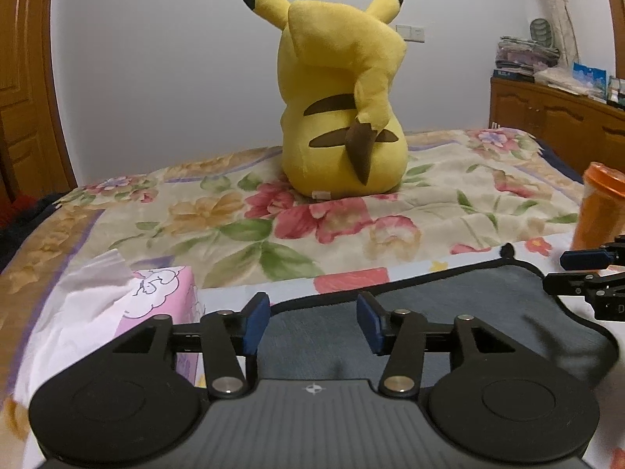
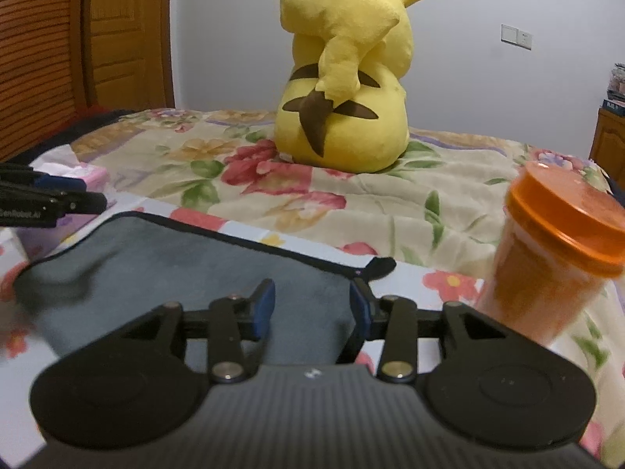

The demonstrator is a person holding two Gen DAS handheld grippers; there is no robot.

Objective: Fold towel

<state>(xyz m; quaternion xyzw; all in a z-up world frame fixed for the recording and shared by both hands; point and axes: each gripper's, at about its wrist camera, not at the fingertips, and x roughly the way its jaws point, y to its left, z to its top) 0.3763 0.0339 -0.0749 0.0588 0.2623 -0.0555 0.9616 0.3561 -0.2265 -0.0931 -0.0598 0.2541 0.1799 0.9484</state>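
A dark grey towel (image 1: 449, 312) with black edging lies on the floral bed cover; it also shows in the right wrist view (image 2: 195, 273). My left gripper (image 1: 312, 322) is open, its blue pads just above the towel's left part. My right gripper (image 2: 310, 310) is open over the towel's right part, near the corner with a black loop (image 2: 381, 266). The right gripper's fingers show at the right edge of the left wrist view (image 1: 586, 273), and the left gripper's at the left edge of the right wrist view (image 2: 50, 195).
A large yellow plush toy (image 1: 340, 97) sits on the bed behind the towel. A pink tissue box (image 1: 148, 305) stands left of the towel. An orange lidded jar (image 2: 547, 254) stands right of it. A wooden dresser (image 1: 554, 117) is at the far right.
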